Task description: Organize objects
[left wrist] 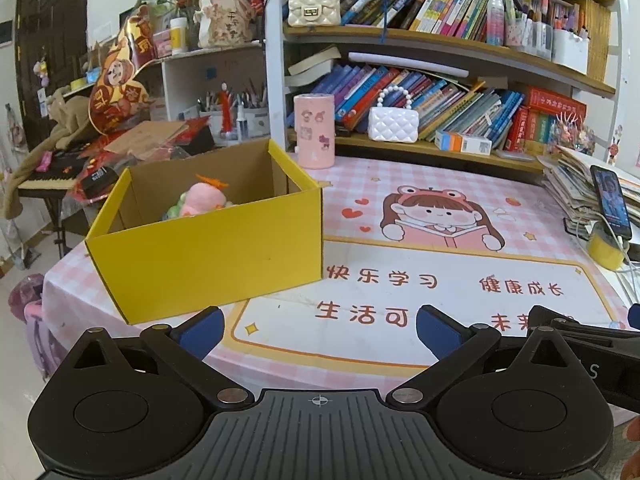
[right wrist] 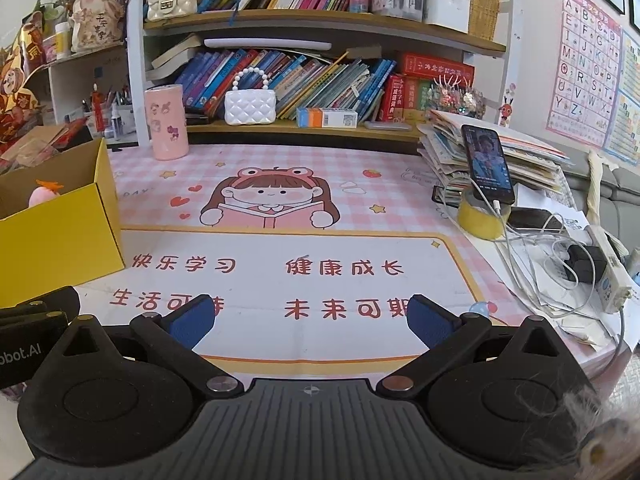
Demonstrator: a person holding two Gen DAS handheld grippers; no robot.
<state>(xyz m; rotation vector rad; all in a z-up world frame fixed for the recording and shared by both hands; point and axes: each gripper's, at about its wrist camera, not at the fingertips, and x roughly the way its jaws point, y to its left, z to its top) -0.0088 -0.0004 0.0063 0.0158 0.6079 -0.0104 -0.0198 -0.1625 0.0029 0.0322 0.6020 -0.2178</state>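
Yellow box (left wrist: 208,256), pink plush toy (left wrist: 204,200), pink-and-white checked mat (right wrist: 400,196), white quilted purse (right wrist: 250,106)

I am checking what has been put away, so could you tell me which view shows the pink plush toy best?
The left wrist view: it looks down into the yellow box, showing the pink plush toy inside. The right wrist view shows only its top above the box wall.

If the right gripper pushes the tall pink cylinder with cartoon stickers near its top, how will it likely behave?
The tall pink cylinder with cartoon stickers stands upright and is clearly taller than wide, so a high push would probably tip it. Once down, its round body could roll across the smooth pink checked desk mat. Its weight cannot be judged, so a low, slow push seems safer.
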